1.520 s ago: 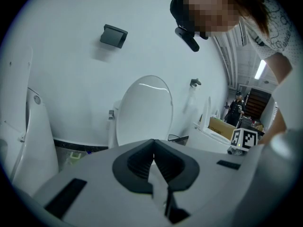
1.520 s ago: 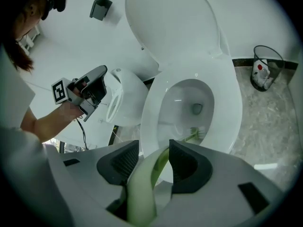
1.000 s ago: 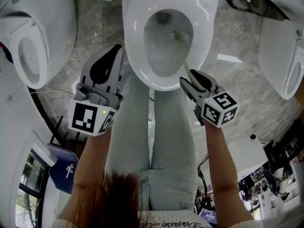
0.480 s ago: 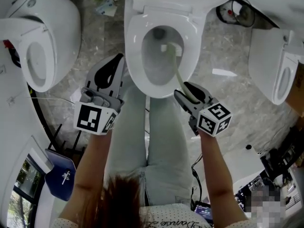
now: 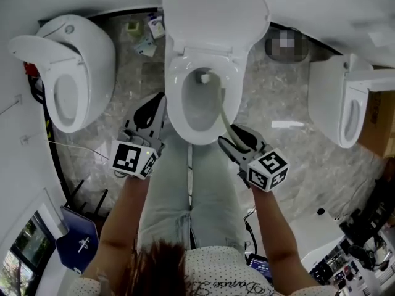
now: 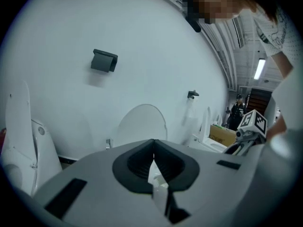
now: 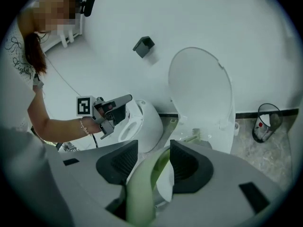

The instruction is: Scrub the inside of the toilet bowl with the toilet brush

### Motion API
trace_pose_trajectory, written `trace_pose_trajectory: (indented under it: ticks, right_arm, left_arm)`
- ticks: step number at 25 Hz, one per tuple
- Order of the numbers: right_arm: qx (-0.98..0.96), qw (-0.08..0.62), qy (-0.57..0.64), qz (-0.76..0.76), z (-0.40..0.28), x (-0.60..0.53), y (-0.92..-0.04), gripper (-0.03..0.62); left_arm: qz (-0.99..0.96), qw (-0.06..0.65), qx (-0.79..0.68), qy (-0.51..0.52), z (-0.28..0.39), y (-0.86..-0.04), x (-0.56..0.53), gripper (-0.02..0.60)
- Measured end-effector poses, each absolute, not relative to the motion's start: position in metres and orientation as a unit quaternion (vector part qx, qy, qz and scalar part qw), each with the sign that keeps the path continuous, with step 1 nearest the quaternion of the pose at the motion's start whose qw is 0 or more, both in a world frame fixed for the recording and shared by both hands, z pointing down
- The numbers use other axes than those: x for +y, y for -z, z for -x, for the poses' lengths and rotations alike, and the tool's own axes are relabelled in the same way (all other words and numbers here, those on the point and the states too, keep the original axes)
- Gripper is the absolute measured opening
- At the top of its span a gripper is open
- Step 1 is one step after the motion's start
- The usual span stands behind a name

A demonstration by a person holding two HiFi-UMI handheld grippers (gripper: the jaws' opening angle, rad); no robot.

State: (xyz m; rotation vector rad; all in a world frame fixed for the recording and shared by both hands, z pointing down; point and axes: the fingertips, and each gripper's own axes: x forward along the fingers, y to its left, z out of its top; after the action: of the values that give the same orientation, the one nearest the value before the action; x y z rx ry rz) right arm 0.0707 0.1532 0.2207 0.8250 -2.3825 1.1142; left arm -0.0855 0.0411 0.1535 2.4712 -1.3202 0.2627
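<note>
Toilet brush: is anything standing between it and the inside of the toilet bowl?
Nothing visible does. The lid is raised, and the toilet brush, clamped in the right gripper, reaches down into the open toilet bowl. The left gripper is shut and empty, off to the bowl's left side.

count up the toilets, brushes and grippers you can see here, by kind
toilets: 3 (left, middle, right)
toilet brush: 1
grippers: 2 (left gripper, right gripper)
total: 6
</note>
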Motion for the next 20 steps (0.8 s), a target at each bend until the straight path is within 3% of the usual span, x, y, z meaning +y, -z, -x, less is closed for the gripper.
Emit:
trace_pose_trajectory:
  ticks: [20]
  right_arm:
    - [-0.929,0.141,-0.201,-0.278,-0.068,0.118,-0.03,0.201]
  left_arm:
    - [-0.872,0.1,-0.475,-0.062,0.074,0.0,0.033,0.005]
